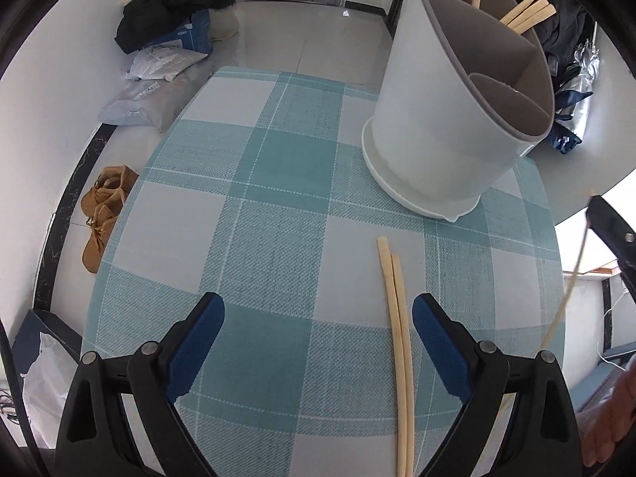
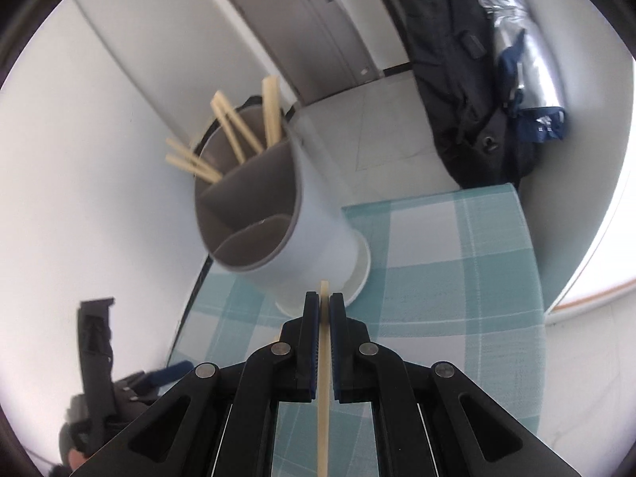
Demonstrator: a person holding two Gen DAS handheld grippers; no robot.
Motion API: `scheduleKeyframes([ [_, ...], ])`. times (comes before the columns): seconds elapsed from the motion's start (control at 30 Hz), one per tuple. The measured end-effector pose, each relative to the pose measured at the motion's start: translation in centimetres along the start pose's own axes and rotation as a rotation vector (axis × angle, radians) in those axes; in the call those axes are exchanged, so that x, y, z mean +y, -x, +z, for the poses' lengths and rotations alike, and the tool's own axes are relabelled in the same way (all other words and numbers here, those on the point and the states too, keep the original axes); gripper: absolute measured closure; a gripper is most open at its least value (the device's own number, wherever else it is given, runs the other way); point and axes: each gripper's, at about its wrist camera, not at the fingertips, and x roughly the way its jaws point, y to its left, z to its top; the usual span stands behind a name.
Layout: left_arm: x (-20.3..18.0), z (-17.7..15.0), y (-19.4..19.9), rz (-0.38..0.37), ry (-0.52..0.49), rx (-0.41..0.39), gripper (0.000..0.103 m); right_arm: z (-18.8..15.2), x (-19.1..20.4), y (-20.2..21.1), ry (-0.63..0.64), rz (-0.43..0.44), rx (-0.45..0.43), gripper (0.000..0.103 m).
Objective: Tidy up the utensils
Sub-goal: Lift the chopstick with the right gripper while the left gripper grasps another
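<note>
Two chopsticks (image 1: 399, 342) lay side by side on the checked tabletop (image 1: 278, 206), just inside the left gripper (image 1: 318, 330), whose fingers (image 1: 437, 342) were spread wide around nothing; a third chopstick (image 2: 324, 357) was pinched flat between the right gripper's (image 2: 324, 306) clenched fingers (image 2: 312, 342); the white divided holder (image 2: 302, 214) stood near the tabletop's edge with several chopsticks already in its back compartment; brown shoes (image 1: 103, 214) sat on the floor.
</note>
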Motion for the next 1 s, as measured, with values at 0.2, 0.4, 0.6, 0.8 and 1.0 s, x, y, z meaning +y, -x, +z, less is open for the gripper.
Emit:
scheduleKeyframes([
  [0.2, -0.2, 0.2, -1.7, 0.066, 0.017, 0.034, 0.010, 0.4, -0.8, 1.8, -0.016, 0.014, -0.035, 0.099],
  [0.4, -0.4, 0.1, -2.1, 0.096, 0.003, 0.047, 0.010, 0.5, -0.9, 2.0, -0.018, 0.031, -0.044, 0.099],
  [0.6, -0.7, 0.1, -2.4, 0.131, -0.011, 0.052, 0.010, 0.7, -1.3, 1.7, -0.022, 0.036, -0.039, 0.099],
  [0.8, -1.5, 0.8, -2.1, 0.126, -0.034, 0.027, 0.029, 0.9, -1.4, 1.7, -0.018, 0.052, -0.031, 0.099],
  [1.0, -3.5, 1.1, -1.8, 0.070, -0.097, 0.021, 0.095, 1.1, -1.5, 1.4, -0.018, 0.063, -0.017, 0.099],
])
